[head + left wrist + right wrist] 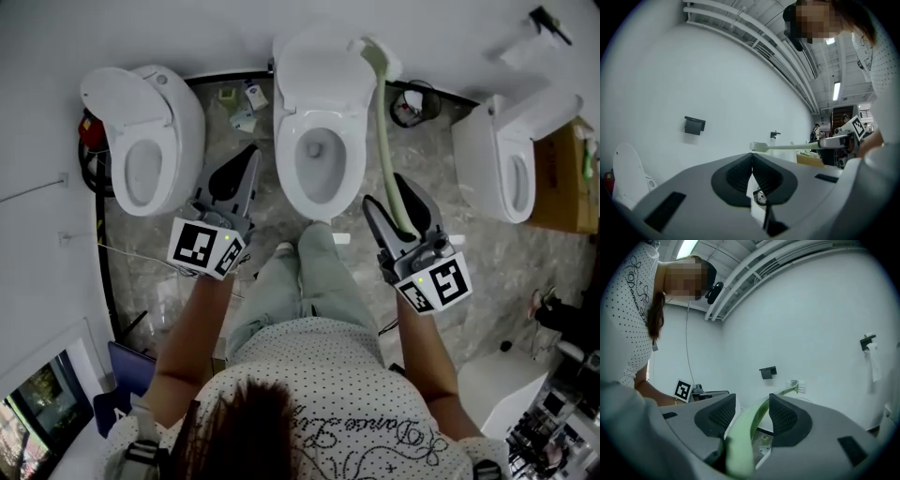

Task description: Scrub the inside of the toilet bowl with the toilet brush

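The toilet brush point(382, 131) has a long, slim, pale green handle with a slight curve and a small white bristle head point(375, 52) at its far end. The handle widens towards the gripped end.

I read the right hand-held gripper point(383, 187) as clamped on the lower part of the handle. In the right gripper view the green shaft point(754, 416) runs up between the two ribbed pads. The brush's long axis runs forward along this gripper's jaws, and the bristle head point(797, 386) is the far end, pointing away from the gripper. The brush hangs in the air in front of a white wall.

In the head view the toilet bowl point(284, 164) lies ahead and to the left of the right hand-held gripper. The bristle head sits beyond the bowl's rear right edge, beside the raised lid point(323, 75), not inside the bowl.

The left hand-held gripper point(248, 159) has its jaws together on nothing. From its view point(752, 157) the brush point(787, 147) crosses ahead and to the right, roughly level.
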A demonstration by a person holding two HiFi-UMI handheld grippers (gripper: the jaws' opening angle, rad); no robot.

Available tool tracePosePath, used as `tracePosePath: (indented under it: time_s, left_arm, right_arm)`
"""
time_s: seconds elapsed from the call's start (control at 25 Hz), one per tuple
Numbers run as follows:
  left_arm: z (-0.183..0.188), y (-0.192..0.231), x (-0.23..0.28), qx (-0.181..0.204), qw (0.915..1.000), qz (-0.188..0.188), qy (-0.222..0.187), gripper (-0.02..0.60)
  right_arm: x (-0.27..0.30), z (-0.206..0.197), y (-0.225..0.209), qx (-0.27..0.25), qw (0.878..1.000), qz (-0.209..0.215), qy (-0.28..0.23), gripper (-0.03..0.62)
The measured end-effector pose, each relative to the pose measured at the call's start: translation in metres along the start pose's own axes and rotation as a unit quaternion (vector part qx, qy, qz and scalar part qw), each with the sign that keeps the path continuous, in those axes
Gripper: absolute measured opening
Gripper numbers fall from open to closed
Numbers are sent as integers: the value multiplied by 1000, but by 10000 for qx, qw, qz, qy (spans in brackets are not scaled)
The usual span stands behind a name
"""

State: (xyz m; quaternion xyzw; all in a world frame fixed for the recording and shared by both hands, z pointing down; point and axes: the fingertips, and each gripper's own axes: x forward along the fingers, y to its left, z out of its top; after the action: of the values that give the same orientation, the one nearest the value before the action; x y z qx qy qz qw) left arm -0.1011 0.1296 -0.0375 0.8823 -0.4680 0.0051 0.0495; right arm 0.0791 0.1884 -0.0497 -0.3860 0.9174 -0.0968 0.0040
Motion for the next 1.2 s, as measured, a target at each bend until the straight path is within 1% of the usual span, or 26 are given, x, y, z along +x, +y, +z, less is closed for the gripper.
tracePosePath:
  time_s: [0.12,0.24,0.4,0.48,0.64,0.84,1.04,1.2]
  left_arm:
    - [-6,6,26,-56,9997,221,-13,5]
    - [-13,14,49,-117,9989,448,8,5]
    - [-33,24,65,-269,9971,703,100,5]
    - [-44,28,71,-342,9963,772,140,5]
    - [-67,39,84,-384,9954,834,256,5]
    - [-99,56,96,-452,9937,931,426,5]
    - [-134,70,106,-559,9919,927,659,5]
    - [-154,78,113,-668,9911,915,700,5]
  right_arm:
    - [12,-2,-27,-37,9993,339,150,212]
    - [21,-10,-55,73,9978,574,331,212]
    - [27,-41,-80,325,9933,824,742,212]
    - [30,-58,-88,438,9902,932,945,212]
    - [38,-90,-97,677,9852,972,1240,212]
    - [44,-126,-96,1056,9782,939,1523,212]
    - [51,-165,-95,1395,9696,934,1783,213]
    - [51,-190,-98,1583,9629,891,1997,213]
